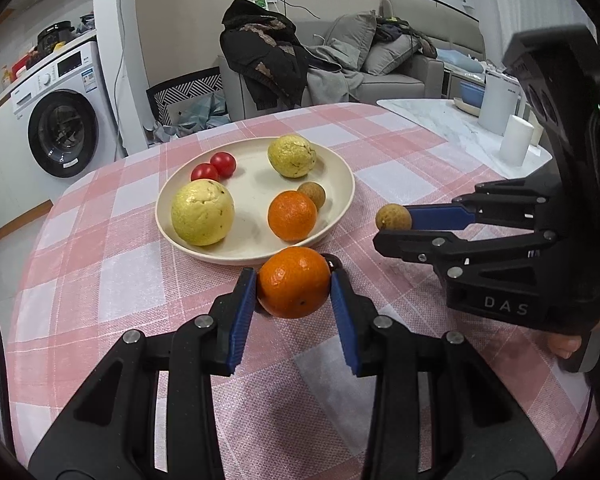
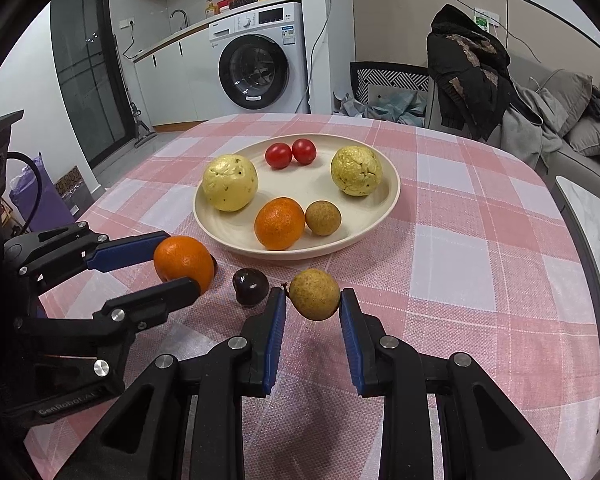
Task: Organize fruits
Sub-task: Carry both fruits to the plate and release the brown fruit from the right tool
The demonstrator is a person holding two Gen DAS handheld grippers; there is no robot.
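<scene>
My left gripper (image 1: 294, 282) is shut on an orange (image 1: 294, 282), just in front of the near rim of the cream plate (image 1: 340, 168); it also shows in the right wrist view (image 2: 184, 262). My right gripper (image 2: 314, 294) is shut on a brown longan (image 2: 314, 294), right of the plate in the left wrist view (image 1: 393, 218). The plate (image 2: 392, 184) holds two yellow guavas (image 2: 230, 183), two red cherry tomatoes (image 2: 291, 153), another orange (image 2: 279, 223) and another longan (image 2: 323, 218). A dark cherry (image 2: 250, 286) lies on the cloth between my grippers.
The table has a pink checked cloth (image 2: 460, 240). A white marble side table (image 1: 440, 120) with white cups and a bowl stands to the right. A washing machine (image 2: 256, 60) and a sofa (image 1: 380, 60) with clothes are behind.
</scene>
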